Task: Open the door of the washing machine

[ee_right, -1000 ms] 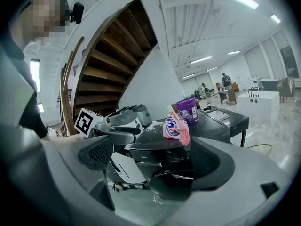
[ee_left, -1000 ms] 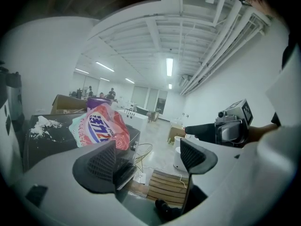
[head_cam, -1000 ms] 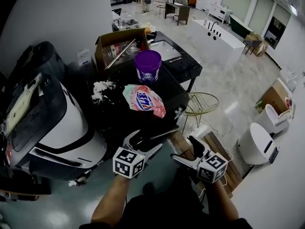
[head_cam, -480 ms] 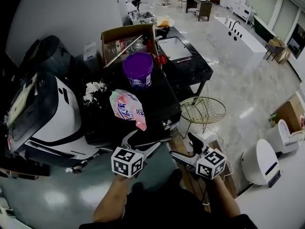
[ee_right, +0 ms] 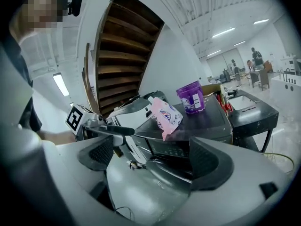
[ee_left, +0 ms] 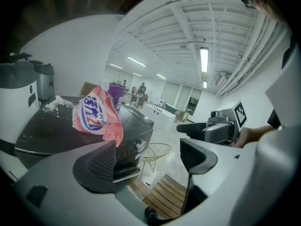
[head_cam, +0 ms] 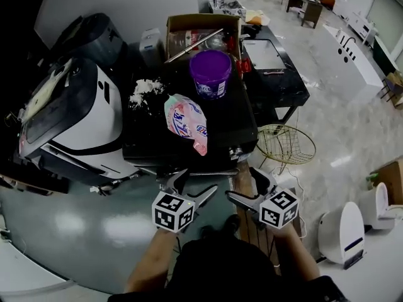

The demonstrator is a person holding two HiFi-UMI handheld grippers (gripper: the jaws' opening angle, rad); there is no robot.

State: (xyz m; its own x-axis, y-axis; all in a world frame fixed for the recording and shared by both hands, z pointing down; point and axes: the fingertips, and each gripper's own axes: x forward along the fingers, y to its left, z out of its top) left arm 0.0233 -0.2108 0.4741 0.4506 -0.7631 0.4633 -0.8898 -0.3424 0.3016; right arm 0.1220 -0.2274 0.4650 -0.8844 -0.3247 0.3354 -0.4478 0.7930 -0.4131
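Observation:
The black washing machine (head_cam: 221,145) stands just ahead of me, its front panel and knob (ee_left: 137,145) facing both grippers. A pink detergent bag (head_cam: 187,123) and a purple tub (head_cam: 210,73) rest on its lid. My left gripper (head_cam: 189,186) hovers open and empty just short of the machine's front edge. My right gripper (head_cam: 247,185) is open and empty beside it, off the front right corner. In the left gripper view the jaws (ee_left: 148,159) frame the machine's front corner. In the right gripper view the jaws (ee_right: 153,157) frame the front panel (ee_right: 181,149). The door is not clearly visible.
A white and black appliance (head_cam: 69,115) stands close on the left. An open cardboard box (head_cam: 201,33) and a black side table (head_cam: 277,74) sit behind the machine. A gold wire basket (head_cam: 286,145) and a wooden pallet (head_cam: 249,222) lie at the right. Glossy floor lies underfoot.
The head view has swung, so the washing machine now sits more to the right and higher in the picture. Both grippers stay open at about the same spots before it.

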